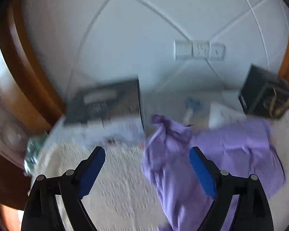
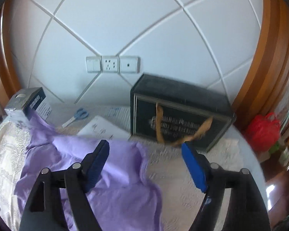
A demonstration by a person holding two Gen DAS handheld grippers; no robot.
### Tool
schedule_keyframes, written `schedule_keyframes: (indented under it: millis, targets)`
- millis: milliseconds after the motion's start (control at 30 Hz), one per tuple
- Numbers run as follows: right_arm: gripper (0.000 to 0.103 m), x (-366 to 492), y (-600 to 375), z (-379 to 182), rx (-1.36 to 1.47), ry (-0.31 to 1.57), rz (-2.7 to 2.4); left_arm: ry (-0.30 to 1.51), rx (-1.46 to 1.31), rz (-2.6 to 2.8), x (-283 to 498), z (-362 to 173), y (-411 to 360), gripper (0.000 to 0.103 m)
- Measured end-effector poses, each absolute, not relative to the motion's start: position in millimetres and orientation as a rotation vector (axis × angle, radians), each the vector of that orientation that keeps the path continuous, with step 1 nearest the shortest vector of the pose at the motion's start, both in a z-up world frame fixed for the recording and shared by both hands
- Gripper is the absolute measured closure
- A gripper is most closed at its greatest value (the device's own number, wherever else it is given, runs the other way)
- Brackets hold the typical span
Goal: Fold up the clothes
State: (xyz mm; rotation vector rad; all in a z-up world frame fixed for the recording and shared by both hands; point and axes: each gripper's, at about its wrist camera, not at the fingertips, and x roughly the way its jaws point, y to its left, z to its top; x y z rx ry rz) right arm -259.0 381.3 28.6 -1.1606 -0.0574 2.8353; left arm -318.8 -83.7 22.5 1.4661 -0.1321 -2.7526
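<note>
A crumpled lilac garment [image 1: 217, 154] lies on a white embossed cloth covering the table [image 1: 117, 192]. In the left wrist view it spreads from centre to right, partly bunched. My left gripper [image 1: 147, 152] is open and empty above the cloth, its right finger over the garment. In the right wrist view the garment [image 2: 109, 182] lies at lower left. My right gripper [image 2: 144, 146] is open and empty, its left finger over the garment's right part, its right finger over the bare cloth [image 2: 183, 177].
A black box with tan strap handles [image 2: 181, 113] stands at the back right. A grey and black carton [image 2: 28, 104] stands at the back left. Blue-handled scissors [image 2: 76, 117] and white papers [image 2: 104, 129] lie behind the garment. A red bag [image 2: 264, 130] sits off the table's right edge.
</note>
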Motion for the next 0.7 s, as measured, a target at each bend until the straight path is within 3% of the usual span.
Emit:
schedule_keyframes:
  millis: [367,700]
  targets:
    - [0.025,-139,430,-94,-1.569,0.158,2.588,0.031,1.784,-2.595,-171,-93,-87,0.013]
    - [0.025,-121,431,-142,-1.674,0.235,2.528,0.040,1.817,-2.528,-139,-152,-53,0.013]
